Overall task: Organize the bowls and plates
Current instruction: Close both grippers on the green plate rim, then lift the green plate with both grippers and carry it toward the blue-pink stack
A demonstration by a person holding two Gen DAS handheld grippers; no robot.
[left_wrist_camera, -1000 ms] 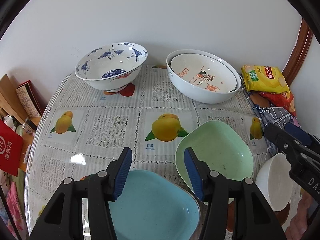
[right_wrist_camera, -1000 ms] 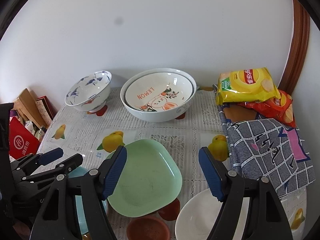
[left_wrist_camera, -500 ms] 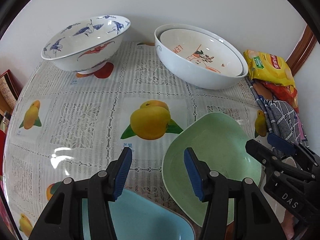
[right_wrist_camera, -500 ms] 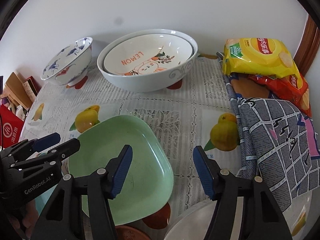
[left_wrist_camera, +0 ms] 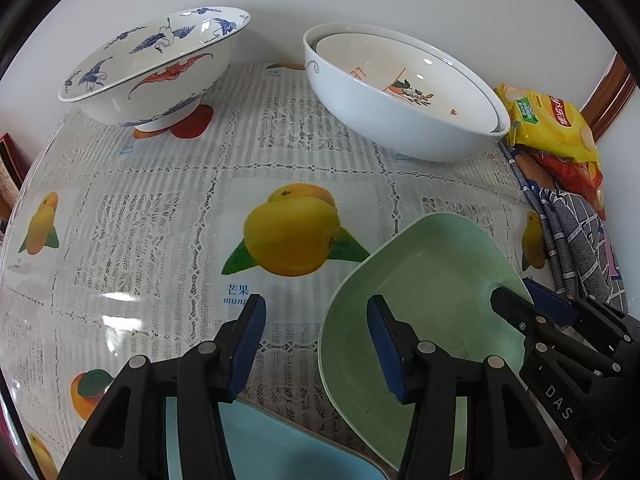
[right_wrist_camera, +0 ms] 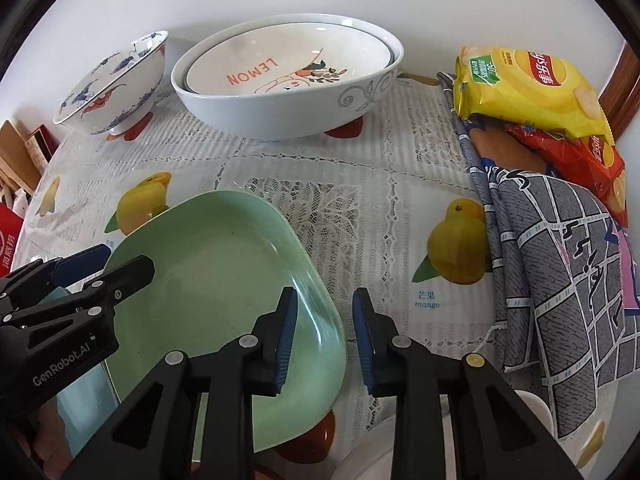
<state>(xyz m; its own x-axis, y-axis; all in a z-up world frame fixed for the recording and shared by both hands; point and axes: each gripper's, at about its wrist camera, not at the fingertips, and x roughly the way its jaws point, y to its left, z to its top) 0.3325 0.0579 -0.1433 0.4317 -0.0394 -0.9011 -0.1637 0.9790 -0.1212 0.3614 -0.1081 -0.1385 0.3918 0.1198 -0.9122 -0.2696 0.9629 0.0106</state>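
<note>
A green square plate point(left_wrist_camera: 432, 296) point(right_wrist_camera: 216, 272) lies near the table's front. My left gripper point(left_wrist_camera: 316, 344) is open, straddling the plate's left rim, one finger over the plate. My right gripper point(right_wrist_camera: 325, 336) is open but narrowed, its jaws on either side of the plate's right rim. A light blue plate point(left_wrist_camera: 272, 444) lies under my left gripper. A blue-patterned bowl point(left_wrist_camera: 156, 68) point(right_wrist_camera: 116, 84) and two nested white bowls point(left_wrist_camera: 404, 92) point(right_wrist_camera: 288, 76) stand at the back. A white bowl's rim point(right_wrist_camera: 528, 408) shows at the lower right.
Yellow and red chip bags point(right_wrist_camera: 536, 92) and a grey checked cloth point(right_wrist_camera: 560, 264) lie along the table's right side. Boxes and a red bag point(right_wrist_camera: 12, 232) sit beyond the left edge. The fruit-print tablecloth point(left_wrist_camera: 160, 220) covers the table.
Both grippers moved forward and down toward the green plate. My right gripper's jaws narrowed around the plate's right rim. My left gripper now reaches the plate's left rim.
</note>
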